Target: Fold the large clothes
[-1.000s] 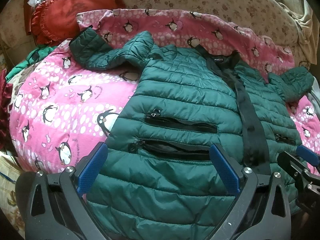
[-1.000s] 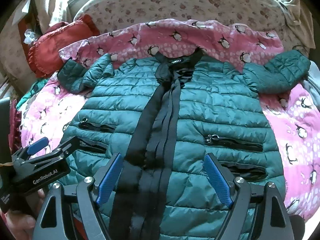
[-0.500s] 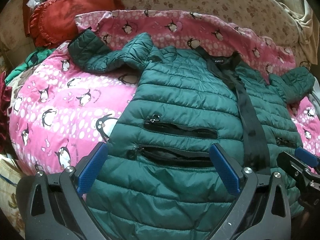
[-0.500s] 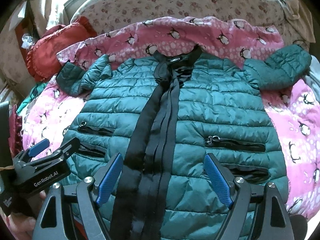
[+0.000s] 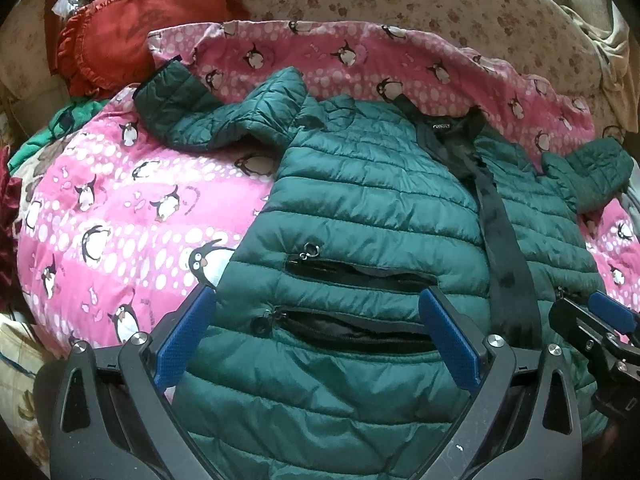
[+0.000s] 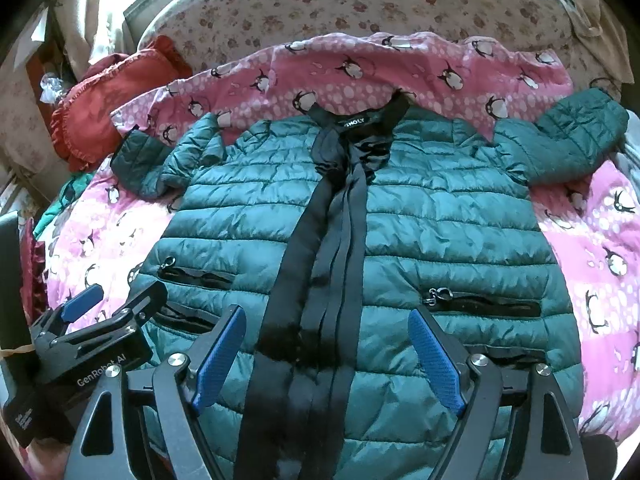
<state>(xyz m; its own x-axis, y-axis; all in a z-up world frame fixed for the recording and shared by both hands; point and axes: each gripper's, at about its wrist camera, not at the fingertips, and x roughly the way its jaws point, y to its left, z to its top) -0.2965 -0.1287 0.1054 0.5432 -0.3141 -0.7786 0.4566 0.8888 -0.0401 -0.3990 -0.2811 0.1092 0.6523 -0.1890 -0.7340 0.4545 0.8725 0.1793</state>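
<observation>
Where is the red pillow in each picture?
Left wrist view: red pillow at the upper left, above the jacket's sleeve.
Right wrist view: red pillow at the left edge, higher than the sleeve.
Shared landmark: the collar label.

Bright daylight from upper left, sheen on jacket; sharp centre, fisheye-bent, dark-vignetted edges

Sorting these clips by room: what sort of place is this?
Most likely a bedroom: a green puffer jacket lies spread on a pink penguin-print cover, with a red ruffled pillow and floral bedding behind.
</observation>
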